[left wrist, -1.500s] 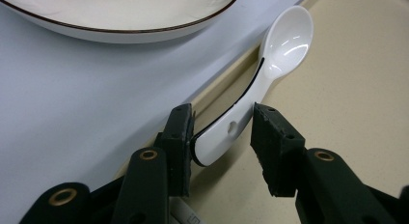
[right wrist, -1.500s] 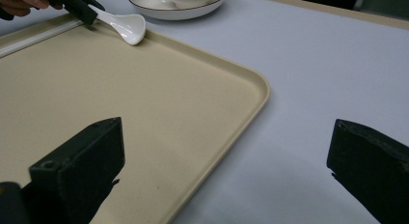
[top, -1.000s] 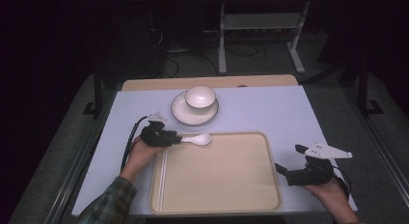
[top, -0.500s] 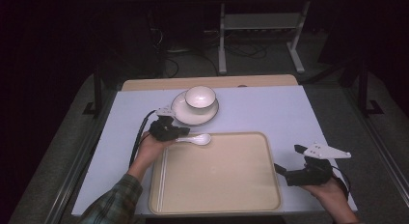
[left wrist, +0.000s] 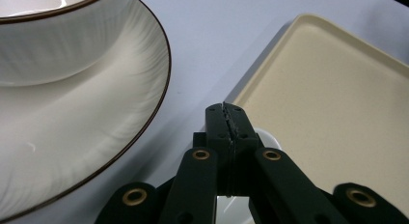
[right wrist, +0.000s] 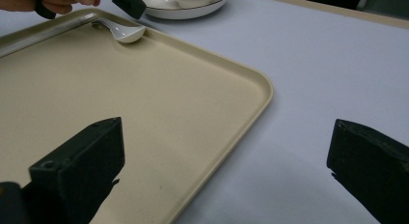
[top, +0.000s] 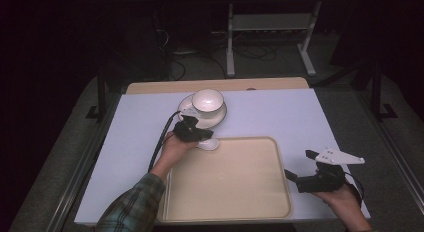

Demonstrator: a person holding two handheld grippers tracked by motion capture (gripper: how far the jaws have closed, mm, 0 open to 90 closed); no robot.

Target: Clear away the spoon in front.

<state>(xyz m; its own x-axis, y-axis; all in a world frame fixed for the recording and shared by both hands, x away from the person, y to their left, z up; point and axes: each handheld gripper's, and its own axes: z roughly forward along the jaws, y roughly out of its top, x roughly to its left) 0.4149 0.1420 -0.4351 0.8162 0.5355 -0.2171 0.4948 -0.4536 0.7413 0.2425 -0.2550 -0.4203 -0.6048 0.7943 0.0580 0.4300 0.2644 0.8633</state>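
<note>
A white spoon [top: 209, 143] lies across the far left corner of the beige tray [top: 225, 187]; the right gripper view has its bowl [right wrist: 126, 33] resting on the tray rim. My left gripper [top: 201, 134] hangs just over the spoon's handle end, jaws pressed together [left wrist: 226, 113] with nothing between the tips, and the spoon [left wrist: 264, 137] shows white beneath them. A white bowl [top: 207, 102] stands on a dark-rimmed saucer [top: 223, 115] just beyond. My right gripper [top: 300, 164] rests on the table right of the tray, jaws wide apart [right wrist: 226, 137] and empty.
The tray [right wrist: 120, 98] holds nothing but the spoon's tip. Bowl [left wrist: 48, 45] and saucer [left wrist: 87, 137] sit close to the left gripper's left side. The left gripper's cable [top: 162, 139] trails back along the forearm. A metal stand [top: 270, 27] stands beyond the table.
The left hand has moved right and away from me, from beside the tray's left corner to over the spoon's handle, near the saucer. Spoon and right hand have stayed put.
</note>
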